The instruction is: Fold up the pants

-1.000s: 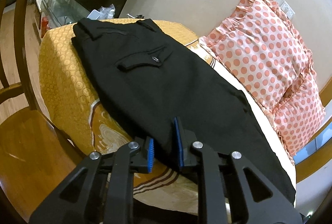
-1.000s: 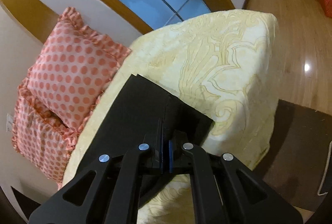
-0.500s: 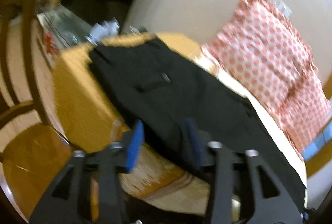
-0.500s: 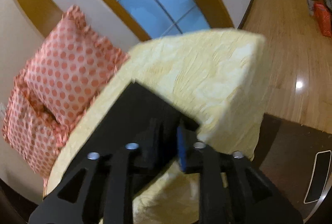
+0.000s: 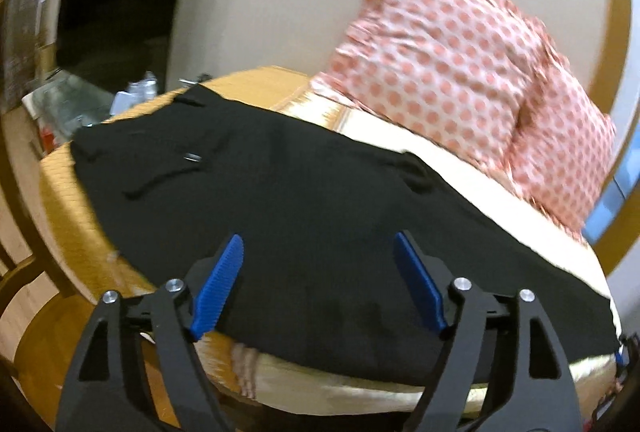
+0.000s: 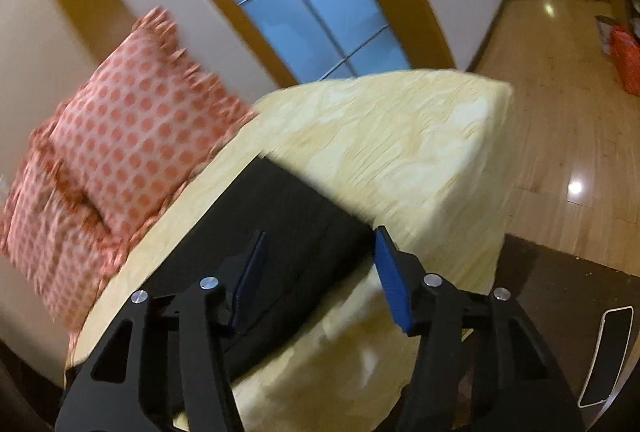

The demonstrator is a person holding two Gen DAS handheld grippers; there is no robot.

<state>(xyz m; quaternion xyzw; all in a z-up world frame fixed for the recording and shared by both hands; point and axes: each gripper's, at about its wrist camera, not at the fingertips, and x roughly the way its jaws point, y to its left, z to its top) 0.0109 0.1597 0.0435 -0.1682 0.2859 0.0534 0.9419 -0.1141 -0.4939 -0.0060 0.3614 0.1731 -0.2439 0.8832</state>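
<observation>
Black pants [image 5: 280, 191] lie flat along a bed with a yellow patterned cover [image 5: 68, 216]. The waist with a buttoned back pocket is at the far left in the left wrist view. My left gripper [image 5: 320, 284] is open and empty, just above the pants' near edge. In the right wrist view the leg end of the pants [image 6: 288, 232] lies on the pale yellow cover [image 6: 400, 151]. My right gripper [image 6: 320, 276] is open and empty above the hem corner.
Two pink polka-dot pillows [image 5: 460, 71] lean against the wall behind the bed, also in the right wrist view [image 6: 120, 135]. A wooden chair [image 5: 24, 296] stands left of the bed. Wood floor [image 6: 560, 111] and a dark mat [image 6: 560, 312] lie to the right.
Both grippers have opened and let go of the pants. Both have drawn back and lifted slightly from the fabric edge. The pants stay flat on the bed.
</observation>
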